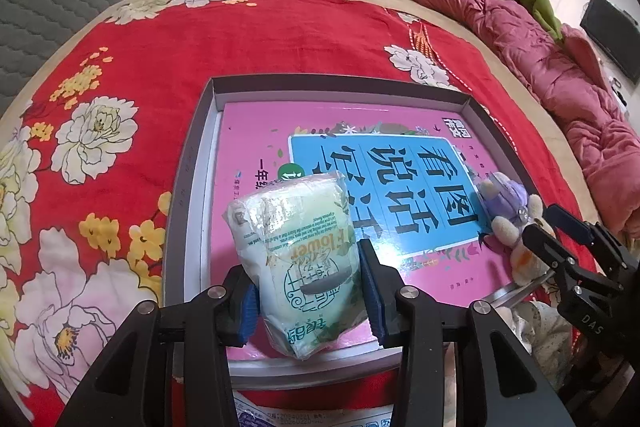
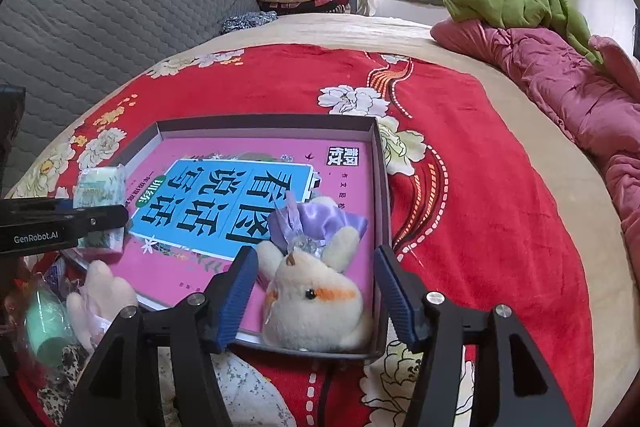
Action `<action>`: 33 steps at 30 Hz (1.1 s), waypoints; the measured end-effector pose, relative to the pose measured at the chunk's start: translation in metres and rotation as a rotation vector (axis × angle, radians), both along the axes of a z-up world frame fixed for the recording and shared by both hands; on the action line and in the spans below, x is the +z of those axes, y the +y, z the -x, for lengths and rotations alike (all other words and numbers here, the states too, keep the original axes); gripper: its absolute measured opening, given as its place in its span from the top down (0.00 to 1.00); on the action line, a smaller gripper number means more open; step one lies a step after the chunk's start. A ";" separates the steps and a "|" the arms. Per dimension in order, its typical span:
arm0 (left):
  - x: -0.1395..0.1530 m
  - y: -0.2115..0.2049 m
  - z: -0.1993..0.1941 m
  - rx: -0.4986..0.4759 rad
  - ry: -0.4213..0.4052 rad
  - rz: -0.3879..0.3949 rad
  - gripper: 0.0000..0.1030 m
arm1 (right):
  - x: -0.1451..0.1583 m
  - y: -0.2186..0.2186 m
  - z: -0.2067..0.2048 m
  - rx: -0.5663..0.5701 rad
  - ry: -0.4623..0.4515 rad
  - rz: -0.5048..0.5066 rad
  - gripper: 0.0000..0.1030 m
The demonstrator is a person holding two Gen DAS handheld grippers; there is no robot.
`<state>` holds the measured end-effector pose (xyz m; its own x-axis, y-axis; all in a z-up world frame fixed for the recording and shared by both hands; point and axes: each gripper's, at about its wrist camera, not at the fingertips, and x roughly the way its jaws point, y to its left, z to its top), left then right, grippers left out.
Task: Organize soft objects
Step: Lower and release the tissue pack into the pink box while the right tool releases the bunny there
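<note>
Fingers (image 1: 376, 291) of the left gripper (image 1: 310, 291) are pinching a tissue packet (image 1: 300, 263) above the grey tray (image 1: 200, 163); those of the right gripper (image 2: 316, 295) are standing spread around a plush rabbit (image 2: 316, 303) lying in the tray's near corner on a pink book (image 2: 240, 187).

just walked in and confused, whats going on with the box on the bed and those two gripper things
A person with a handheld gripper in each hand is sorting soft items into a shallow grey box on the red floral bedspread. The left gripper is shut on a green tissue pack, holding it over the pink book that lines the box. The right gripper is open around a white plush bunny sitting in the box's near right corner, with a purple satin pouch just behind it.
</note>
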<state>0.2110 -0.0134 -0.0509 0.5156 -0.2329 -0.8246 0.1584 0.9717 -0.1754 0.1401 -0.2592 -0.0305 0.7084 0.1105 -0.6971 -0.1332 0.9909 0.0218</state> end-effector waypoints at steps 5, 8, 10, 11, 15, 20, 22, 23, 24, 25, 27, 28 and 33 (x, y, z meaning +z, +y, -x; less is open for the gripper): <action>0.002 0.000 0.002 0.002 0.001 -0.001 0.56 | 0.004 -0.001 0.001 -0.007 -0.017 0.004 0.37; 0.006 0.000 0.004 -0.005 -0.015 -0.001 0.54 | 0.006 -0.003 0.001 -0.012 -0.027 -0.004 0.37; 0.010 0.001 0.003 -0.008 -0.024 0.002 0.51 | 0.007 -0.004 0.002 -0.018 -0.034 -0.007 0.36; 0.011 0.001 0.004 -0.009 -0.029 0.004 0.49 | 0.007 -0.005 0.002 -0.019 -0.036 -0.008 0.36; 0.017 0.002 0.005 -0.010 -0.043 0.003 0.46 | 0.008 -0.007 0.002 -0.026 -0.039 -0.013 0.36; 0.025 0.007 0.007 -0.003 -0.067 0.009 0.43 | 0.012 -0.012 0.003 -0.037 -0.053 -0.023 0.36; 0.030 0.010 0.008 0.006 -0.081 0.013 0.42 | 0.015 -0.014 0.004 -0.042 -0.065 -0.026 0.36; 0.032 0.011 0.009 0.007 -0.087 0.017 0.42 | 0.016 -0.015 0.005 -0.044 -0.071 -0.028 0.36; 0.034 0.012 0.009 0.009 -0.092 0.018 0.41 | 0.017 -0.016 0.005 -0.046 -0.074 -0.029 0.35; 0.035 0.014 0.010 0.012 -0.097 0.020 0.41 | 0.017 -0.016 0.004 -0.048 -0.075 -0.029 0.35; 0.039 0.016 0.010 0.014 -0.106 0.023 0.40 | 0.019 -0.018 0.005 -0.055 -0.081 -0.029 0.35; 0.040 0.017 0.010 0.018 -0.110 0.023 0.40 | 0.019 -0.018 0.005 -0.057 -0.083 -0.029 0.35; 0.052 0.035 0.012 0.065 -0.144 0.031 0.36 | 0.028 -0.027 0.008 -0.082 -0.113 -0.042 0.35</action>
